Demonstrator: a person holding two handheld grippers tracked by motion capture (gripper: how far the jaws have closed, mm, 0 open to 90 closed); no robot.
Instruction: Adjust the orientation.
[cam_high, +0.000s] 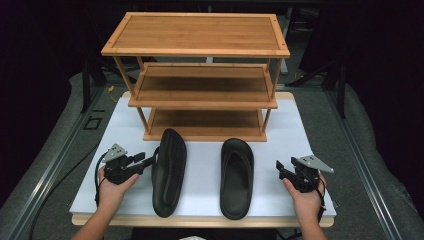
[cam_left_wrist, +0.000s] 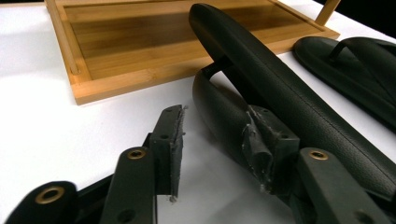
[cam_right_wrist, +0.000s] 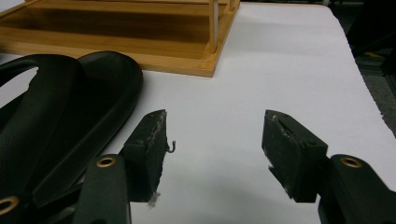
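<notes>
Two black slippers lie on the white board (cam_high: 295, 145) in front of a three-tier wooden rack (cam_high: 200, 80). The left slipper (cam_high: 169, 172) stands tipped on its edge, its sole facing right. The right slipper (cam_high: 237, 177) lies flat, strap up. My left gripper (cam_high: 148, 161) is open right beside the left slipper; in the left gripper view its jaws (cam_left_wrist: 215, 126) stand apart, one pad (cam_left_wrist: 266, 140) against the slipper's strap side (cam_left_wrist: 280, 88). To the right of the flat slipper (cam_right_wrist: 70, 107), my right gripper (cam_high: 280, 169) is open over bare board (cam_right_wrist: 215, 135).
The rack's bottom shelf (cam_left_wrist: 140, 46) sits just behind the slippers' toes, its corner post (cam_right_wrist: 214, 28) ahead of the right gripper. Grey matting (cam_high: 360, 150) and metal rails flank the board. The board's front edge (cam_high: 200, 221) is close to the slippers' heels.
</notes>
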